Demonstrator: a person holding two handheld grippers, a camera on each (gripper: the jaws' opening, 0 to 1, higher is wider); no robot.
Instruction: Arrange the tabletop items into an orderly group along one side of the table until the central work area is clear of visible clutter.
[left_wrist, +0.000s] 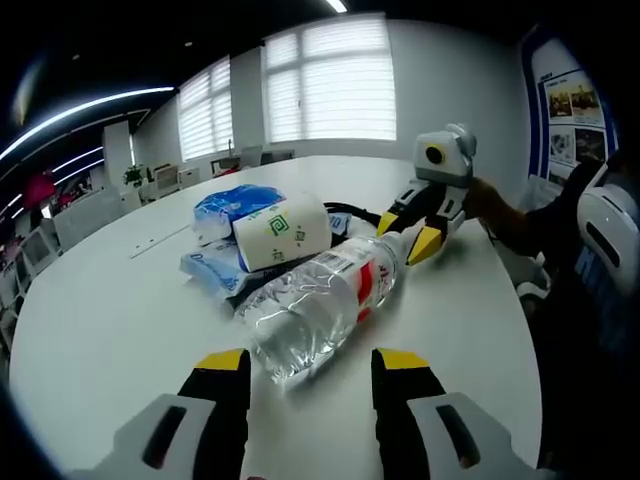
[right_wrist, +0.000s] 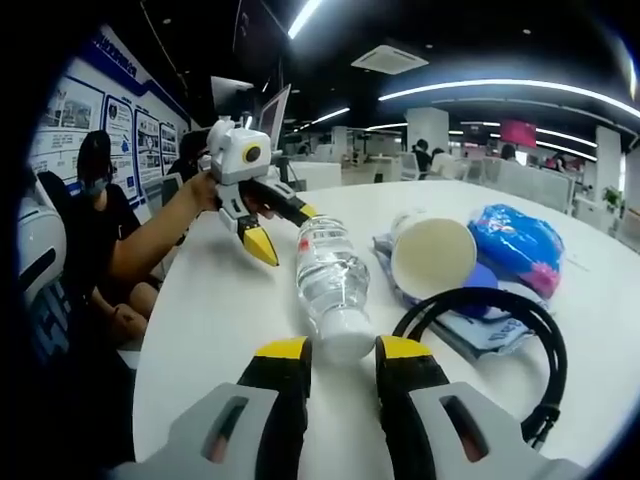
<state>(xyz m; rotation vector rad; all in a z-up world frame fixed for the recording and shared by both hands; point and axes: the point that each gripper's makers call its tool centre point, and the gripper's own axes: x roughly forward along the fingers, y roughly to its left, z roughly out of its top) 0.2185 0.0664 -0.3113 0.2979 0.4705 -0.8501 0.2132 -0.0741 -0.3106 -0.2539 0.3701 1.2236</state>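
A clear water bottle (left_wrist: 320, 295) with a red label lies on its side on the white table (left_wrist: 110, 320). My left gripper (left_wrist: 311, 360) is open, its yellow tips on either side of the bottle's base. My right gripper (left_wrist: 408, 234) comes in from the far side and straddles the cap end. In the right gripper view the bottle (right_wrist: 330, 270) points at me, and my right gripper (right_wrist: 343, 348) is closed narrowly on its cap. The left gripper (right_wrist: 283, 228) hangs open by the base, held by a person's hand.
A paper cup (left_wrist: 280, 232) lies on its side on blue packets (left_wrist: 235, 205) beside the bottle. A black cable (right_wrist: 500, 340) loops by the cup (right_wrist: 432, 255) and a blue packet (right_wrist: 520, 240). People sit at the table's edge (right_wrist: 95, 230). Bare tabletop lies left of the pile.
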